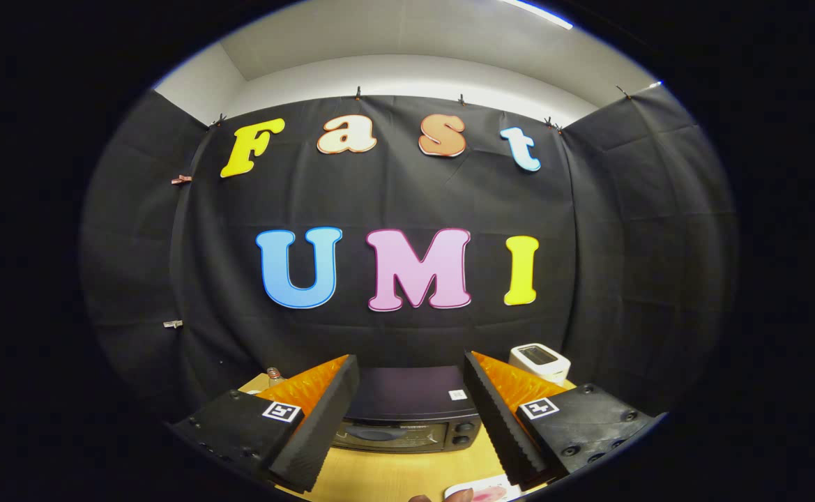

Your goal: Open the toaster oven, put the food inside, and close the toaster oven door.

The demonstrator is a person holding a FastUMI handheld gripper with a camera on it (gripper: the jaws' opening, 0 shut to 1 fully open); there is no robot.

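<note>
A black cloth wall (407, 202) backs the booth, with a pale ceiling above it and a light wooden table (393, 474) below.

In the gripper view, the gripper (410, 380) is held above the table, its two fingers spread wide apart and grasping nothing. Each finger has a dark serrated inner pad, an orange outer face and a black base with a small square marker. The left finger (327, 411) and the right finger (491, 411) frame the oven between them.

The oven (410, 411) is a dark box standing on the table beyond the fingertips, seen from a little above, so its flat top shows along with the front. Its door is shut; the glass front faces the gripper, and two round knobs (461, 432) sit at the right end of that front. A small white label lies on the oven's top near its right edge.

Behind the oven to its right stands a small white appliance (539, 362), near the wall. Behind the oven to its left, a small jar (275, 377) peeps over the left finger.

In front of the oven, near the table's close edge, lies a white plate (484, 491) with something pink on it, partly hidden by the right finger. A fingertip (457, 496) of a person touches the plate's near side.
</note>
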